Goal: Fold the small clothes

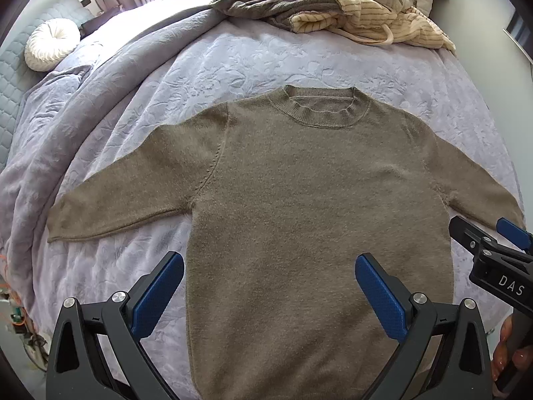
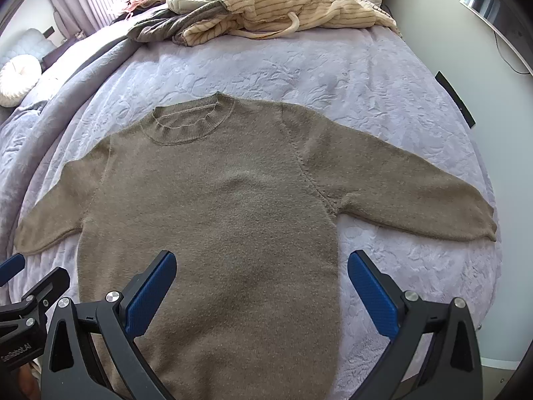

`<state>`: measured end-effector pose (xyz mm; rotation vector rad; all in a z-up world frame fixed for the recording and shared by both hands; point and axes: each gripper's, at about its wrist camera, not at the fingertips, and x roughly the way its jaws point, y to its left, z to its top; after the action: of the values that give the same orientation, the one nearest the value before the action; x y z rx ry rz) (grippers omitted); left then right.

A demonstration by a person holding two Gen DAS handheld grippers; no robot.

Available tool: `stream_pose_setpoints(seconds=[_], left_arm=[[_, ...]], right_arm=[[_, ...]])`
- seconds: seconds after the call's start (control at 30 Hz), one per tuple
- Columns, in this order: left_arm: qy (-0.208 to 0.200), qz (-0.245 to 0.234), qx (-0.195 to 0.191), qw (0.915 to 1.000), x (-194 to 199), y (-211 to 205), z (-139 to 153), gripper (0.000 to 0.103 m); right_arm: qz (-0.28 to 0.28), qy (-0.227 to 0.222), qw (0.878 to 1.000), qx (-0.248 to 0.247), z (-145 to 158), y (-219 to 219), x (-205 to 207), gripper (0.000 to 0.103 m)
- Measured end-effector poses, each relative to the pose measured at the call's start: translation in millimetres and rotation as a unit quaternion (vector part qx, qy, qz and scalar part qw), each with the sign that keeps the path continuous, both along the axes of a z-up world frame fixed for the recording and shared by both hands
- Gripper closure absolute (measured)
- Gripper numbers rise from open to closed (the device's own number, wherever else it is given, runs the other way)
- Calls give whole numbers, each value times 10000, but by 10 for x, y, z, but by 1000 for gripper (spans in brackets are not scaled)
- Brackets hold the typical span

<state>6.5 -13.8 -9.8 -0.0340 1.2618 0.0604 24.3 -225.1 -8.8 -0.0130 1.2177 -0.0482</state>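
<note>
While spread, both grippers (image 1: 269, 266) (image 2: 261, 265) above sweater (image 1: 299, 200)

White letters "DAS" are showing on the black body of the right gripper (image 1: 493, 233) at the right edge of the left wrist view. Small white lettering is running along the black body of the left gripper (image 2: 20, 273) at the near left of the right wrist view, too blurred to read with certainty.
</note>
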Motion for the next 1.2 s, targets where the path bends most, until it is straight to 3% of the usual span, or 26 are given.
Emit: stream_pose_setpoints(seconds=[0.57, 1.2], left_arm=[[268, 282, 222, 9990, 148, -153, -125, 0], [450, 1064, 327, 9928, 7, -435, -172, 0]], right_arm=[[153, 285, 9991, 257, -240, -127, 223, 1], [679, 556, 9954, 372, -392, -411, 353, 1]])
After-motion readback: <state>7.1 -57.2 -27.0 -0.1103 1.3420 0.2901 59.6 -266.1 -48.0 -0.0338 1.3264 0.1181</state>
